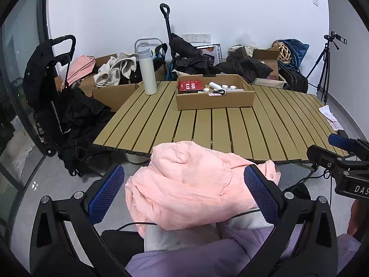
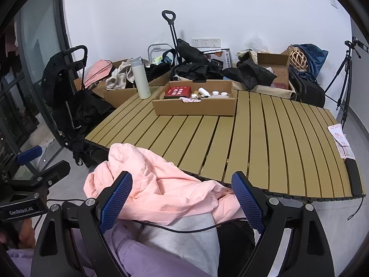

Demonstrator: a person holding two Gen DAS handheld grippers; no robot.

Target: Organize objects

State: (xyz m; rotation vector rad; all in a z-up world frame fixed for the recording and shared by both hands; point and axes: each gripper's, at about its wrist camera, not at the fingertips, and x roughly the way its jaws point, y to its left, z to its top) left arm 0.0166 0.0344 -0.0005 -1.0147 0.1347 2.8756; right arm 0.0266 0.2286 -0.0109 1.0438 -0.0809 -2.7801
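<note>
A crumpled pink jacket (image 1: 191,184) lies on the person's lap at the near edge of a slatted tan table (image 1: 265,120); it also shows in the right wrist view (image 2: 161,184). My left gripper (image 1: 184,194) is open, its blue pads on either side of the jacket and not closed on it. My right gripper (image 2: 182,198) is open above the same jacket. An open cardboard box (image 1: 214,101) on the table holds a red box (image 1: 190,85) and small white items. A white bottle (image 1: 147,71) stands upright at the table's far left.
Black strollers (image 1: 53,97) and cardboard boxes of clothes (image 1: 110,78) stand left and behind the table. Bags and a woven basket (image 1: 284,53) sit at the back right, with a tripod (image 1: 322,67) beside them. Papers (image 2: 341,140) and a black object (image 2: 354,177) lie at the table's right edge.
</note>
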